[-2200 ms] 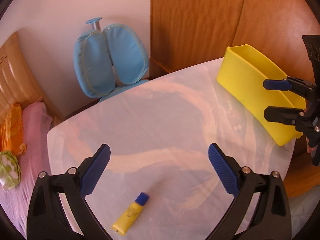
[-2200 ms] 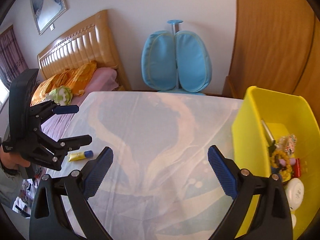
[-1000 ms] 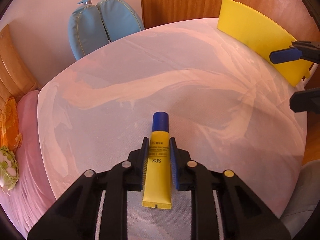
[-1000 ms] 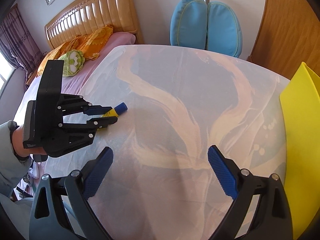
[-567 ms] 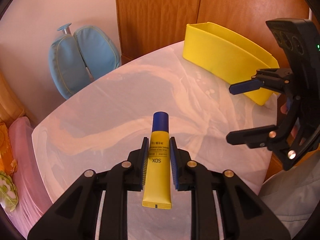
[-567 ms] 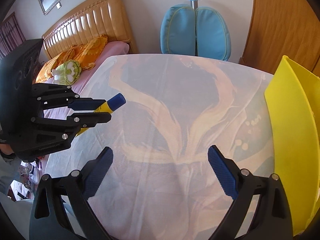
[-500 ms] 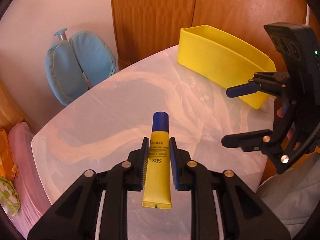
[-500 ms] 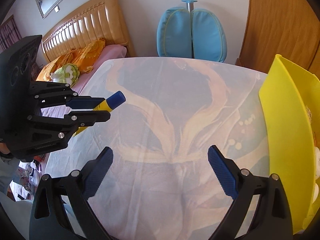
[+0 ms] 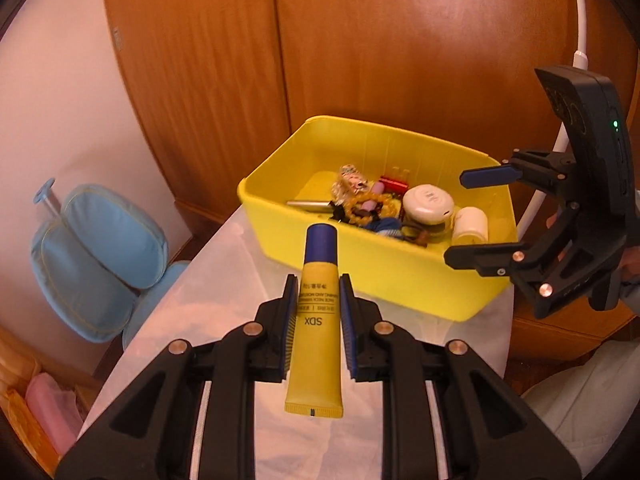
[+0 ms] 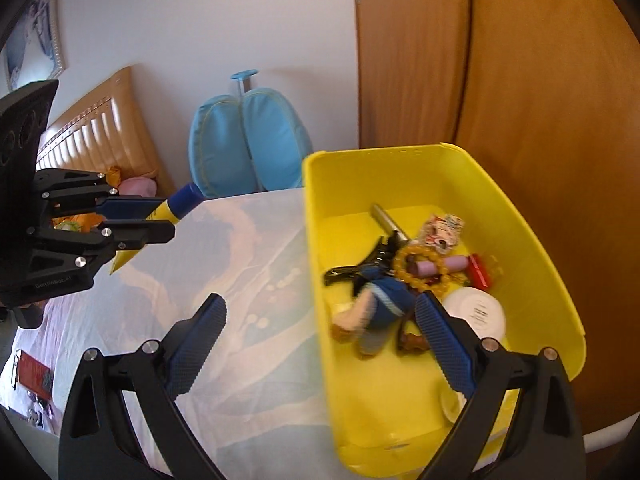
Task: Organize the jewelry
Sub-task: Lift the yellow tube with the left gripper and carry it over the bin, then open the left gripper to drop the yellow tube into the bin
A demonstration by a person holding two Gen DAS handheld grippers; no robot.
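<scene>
My left gripper is shut on a yellow tube with a blue cap, held in the air above the table and pointing at the yellow bin. The bin holds several small items: amber beads, a white round case, a blue scrunchie and a black clip. My right gripper stands open over the bin's near left wall with nothing between its fingers. In the right wrist view the left gripper shows at the left with the tube.
The table wears a pale patterned cloth. Behind the bin stand wooden wardrobe doors. A blue chair sits past the table's far edge, with a bed and its headboard at the left.
Both grippers have swung from the middle of the table toward the yellow bin and risen. The tube has stayed clamped in the left gripper. The bin's contents have come into view.
</scene>
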